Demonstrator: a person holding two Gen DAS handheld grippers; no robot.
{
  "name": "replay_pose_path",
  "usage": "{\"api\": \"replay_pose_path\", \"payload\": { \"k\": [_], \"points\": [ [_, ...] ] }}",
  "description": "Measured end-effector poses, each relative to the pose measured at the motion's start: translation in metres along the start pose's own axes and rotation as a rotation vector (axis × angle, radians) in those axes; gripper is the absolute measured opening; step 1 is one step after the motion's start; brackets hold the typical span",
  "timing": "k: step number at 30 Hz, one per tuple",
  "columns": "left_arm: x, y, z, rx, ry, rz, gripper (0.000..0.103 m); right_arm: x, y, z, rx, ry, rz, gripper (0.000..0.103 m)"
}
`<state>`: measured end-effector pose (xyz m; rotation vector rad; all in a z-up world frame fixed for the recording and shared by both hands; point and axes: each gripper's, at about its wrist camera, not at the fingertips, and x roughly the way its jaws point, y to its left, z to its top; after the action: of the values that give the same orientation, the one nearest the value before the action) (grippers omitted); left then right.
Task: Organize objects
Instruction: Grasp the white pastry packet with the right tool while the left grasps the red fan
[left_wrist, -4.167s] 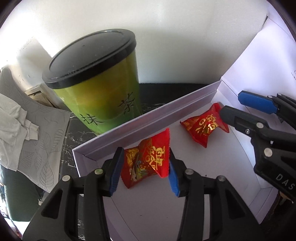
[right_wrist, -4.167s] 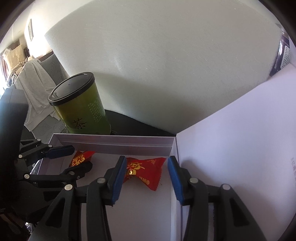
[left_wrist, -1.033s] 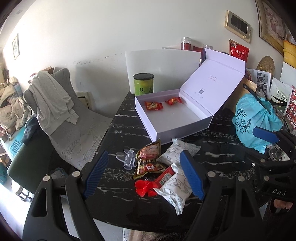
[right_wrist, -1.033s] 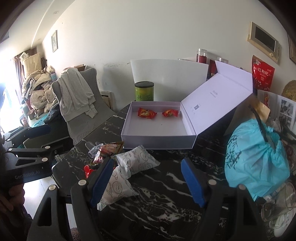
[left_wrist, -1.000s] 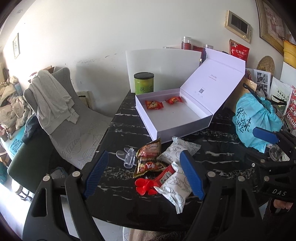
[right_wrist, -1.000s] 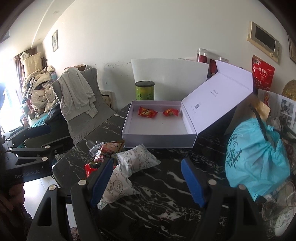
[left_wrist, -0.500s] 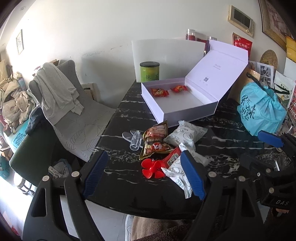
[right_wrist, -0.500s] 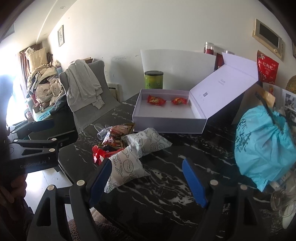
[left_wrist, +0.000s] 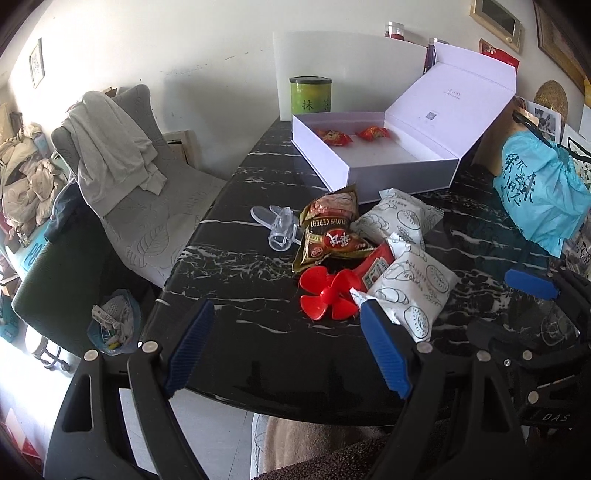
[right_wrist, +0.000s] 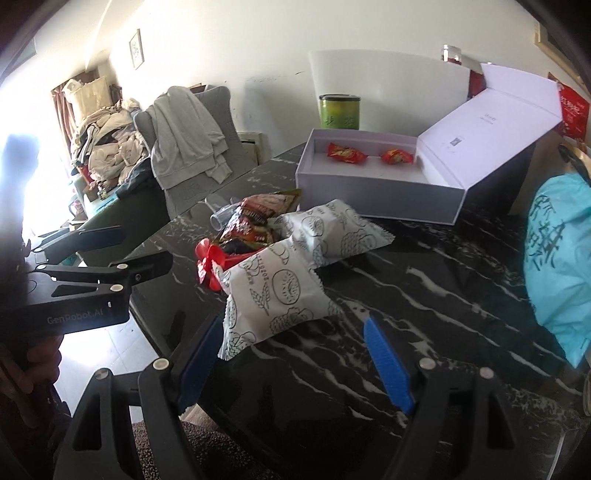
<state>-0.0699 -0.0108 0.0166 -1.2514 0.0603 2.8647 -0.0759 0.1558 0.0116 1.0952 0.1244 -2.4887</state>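
Observation:
An open white box (left_wrist: 343, 170) (right_wrist: 369, 192) sits at the back of the black marble table, with two red candies (left_wrist: 334, 136) (right_wrist: 347, 153) lying in it. In front of it is a pile of snacks: two white patterned packets (left_wrist: 417, 291) (right_wrist: 284, 291), brown snack bags (left_wrist: 328, 229) (right_wrist: 258, 218), a red packet (left_wrist: 375, 266) and a red plastic propeller (left_wrist: 325, 295). My left gripper (left_wrist: 286, 332) hovers open over the table's near edge, just short of the propeller. My right gripper (right_wrist: 291, 350) is open too, with the nearest white packet just ahead of its fingers.
A green tea tin (left_wrist: 310, 96) stands behind the box. A blue plastic bag (left_wrist: 539, 195) (right_wrist: 561, 258) fills the right side. A clear plastic piece (left_wrist: 280, 229) lies left of the pile. A grey chair with clothes (left_wrist: 118, 162) stands left of the table.
Both grippers have sunk toward the table and come closer to the snack pile, which now looks larger. Both stay open and empty; the two candies remain in the box.

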Motion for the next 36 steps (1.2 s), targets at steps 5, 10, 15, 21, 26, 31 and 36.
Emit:
{"api": "replay_pose_path", "payload": {
  "k": [5,10,15,21,26,31,36],
  "points": [
    [0.007,0.001,-0.005,0.006,0.008,-0.007,0.081,0.013,0.004,0.0,-0.027,0.014,0.01,0.087],
    [0.011,0.004,-0.003,0.013,0.008,0.019,0.081,0.029,0.01,0.01,-0.089,0.024,0.012,0.087],
    [0.017,0.01,0.004,0.023,-0.002,0.071,0.081,0.052,0.019,0.023,-0.183,0.065,0.027,0.087],
    [0.023,0.019,0.007,0.006,-0.006,0.072,0.081,0.071,0.019,0.025,-0.175,0.08,0.062,0.087],
    [0.028,0.019,0.005,0.006,-0.005,0.014,0.081,0.079,0.012,0.023,-0.155,0.074,0.089,0.079],
    [0.033,0.01,0.0,0.02,0.008,-0.035,0.081,0.072,0.002,0.015,-0.102,0.06,0.105,0.075],
    [0.033,0.002,-0.003,0.04,0.002,-0.095,0.081,0.058,-0.01,0.002,-0.055,0.061,0.066,0.075]
  ]
}}
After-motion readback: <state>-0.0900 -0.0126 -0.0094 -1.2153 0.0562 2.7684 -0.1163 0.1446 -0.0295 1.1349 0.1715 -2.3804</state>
